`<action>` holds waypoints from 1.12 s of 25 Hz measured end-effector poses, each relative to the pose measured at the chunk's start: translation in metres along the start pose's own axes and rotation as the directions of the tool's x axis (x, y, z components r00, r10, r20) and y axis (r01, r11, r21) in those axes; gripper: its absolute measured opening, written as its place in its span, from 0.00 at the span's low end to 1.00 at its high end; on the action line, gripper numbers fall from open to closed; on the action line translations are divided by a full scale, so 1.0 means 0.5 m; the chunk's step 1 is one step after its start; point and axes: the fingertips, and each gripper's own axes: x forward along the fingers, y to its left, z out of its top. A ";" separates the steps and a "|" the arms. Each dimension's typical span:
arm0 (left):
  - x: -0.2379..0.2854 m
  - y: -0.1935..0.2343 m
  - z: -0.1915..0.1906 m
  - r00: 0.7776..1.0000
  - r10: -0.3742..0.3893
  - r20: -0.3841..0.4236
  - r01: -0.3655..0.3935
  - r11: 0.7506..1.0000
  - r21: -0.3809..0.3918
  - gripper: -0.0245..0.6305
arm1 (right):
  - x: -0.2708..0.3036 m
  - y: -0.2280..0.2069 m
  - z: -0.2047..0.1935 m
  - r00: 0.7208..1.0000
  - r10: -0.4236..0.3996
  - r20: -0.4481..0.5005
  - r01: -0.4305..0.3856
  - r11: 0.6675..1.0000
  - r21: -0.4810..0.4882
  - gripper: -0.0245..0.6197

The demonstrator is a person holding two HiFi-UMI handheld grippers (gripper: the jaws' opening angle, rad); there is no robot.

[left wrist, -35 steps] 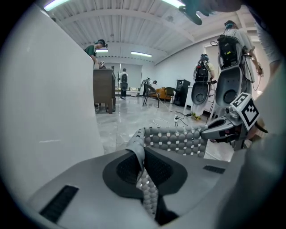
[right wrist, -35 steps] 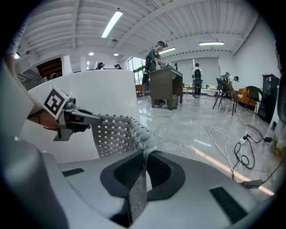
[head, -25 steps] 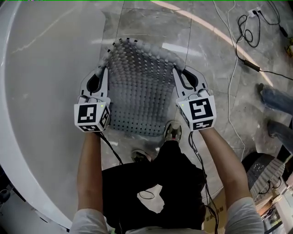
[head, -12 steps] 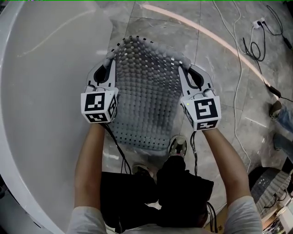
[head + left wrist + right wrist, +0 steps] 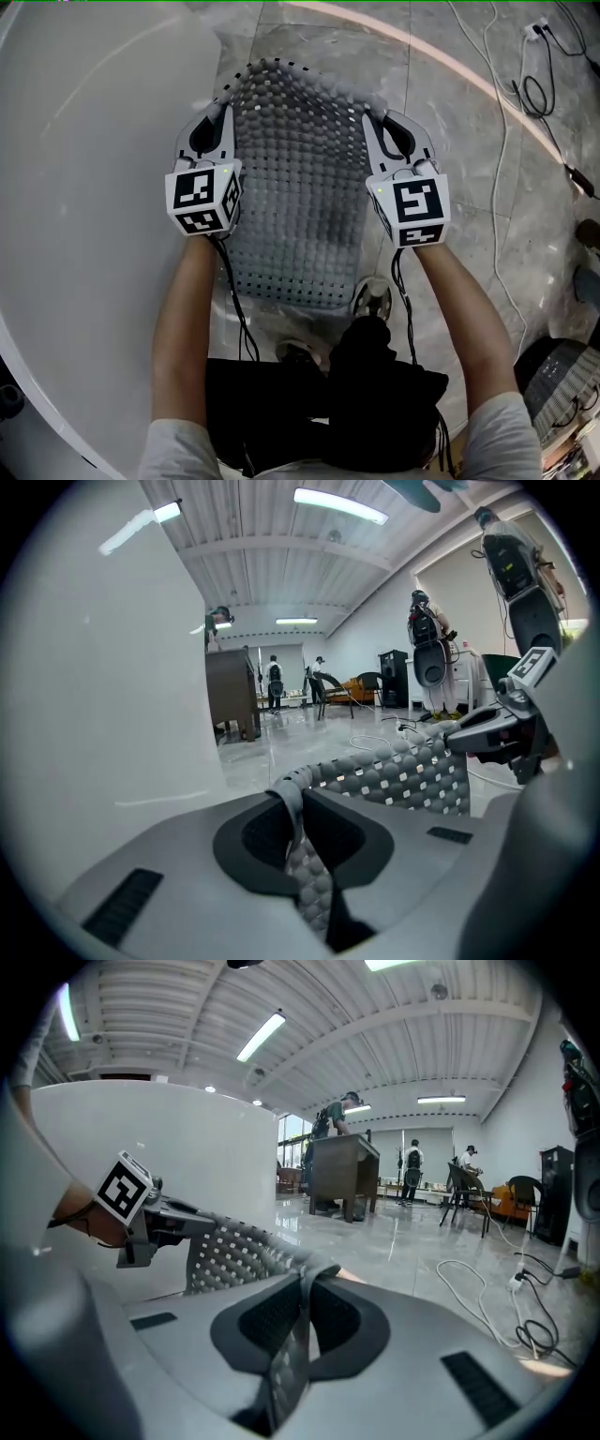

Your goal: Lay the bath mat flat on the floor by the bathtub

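Hall: ribbed ceiling with strip lights (image 5: 337,505); at the far end a dark cabinet (image 5: 342,1176) and a few people standing (image 5: 274,679), too small to make out further.

Floor (image 5: 450,122): polished grey marble slabs, glossy, with a pale curved streak of reflected light.

Tub (image 5: 94,187): white, with a curved wall, filling the left of the head view.

Mat (image 5: 300,187): grey and bubble-textured, with rows of small square holes. It is stretched out between the two grippers over the floor just beside the tub. Its near edge lies toward the person's shoes (image 5: 372,298). I cannot tell whether it touches the floor.

Left gripper (image 5: 217,111): jaws clenched on the mat's left edge near the far corner, with the mat folded up between the pads. The cube carries black-and-white square markers, pattern only.

Right gripper (image 5: 381,118): jaws clamped on the mat's right edge near the far corner, with the mat pinched thin between the pads. It has a similar marker cube, one face showing a shape like the figure 5.

Cables: a white one (image 5: 497,169) trails across the floor to the right, and a black one (image 5: 534,89) is looped near the top right corner.
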 end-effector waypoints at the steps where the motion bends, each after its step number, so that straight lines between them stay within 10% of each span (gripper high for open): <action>1: 0.008 -0.001 -0.006 1.000 0.004 -0.001 -0.004 1.000 0.001 0.08 | 0.004 -0.001 -0.006 1.000 -0.001 0.000 0.001 1.000 0.000 0.08; 28: 0.121 -0.013 -0.107 1.000 -0.026 -0.007 0.026 0.999 0.031 0.08 | 0.117 -0.044 -0.102 0.997 -0.068 -0.044 0.067 0.998 -0.020 0.08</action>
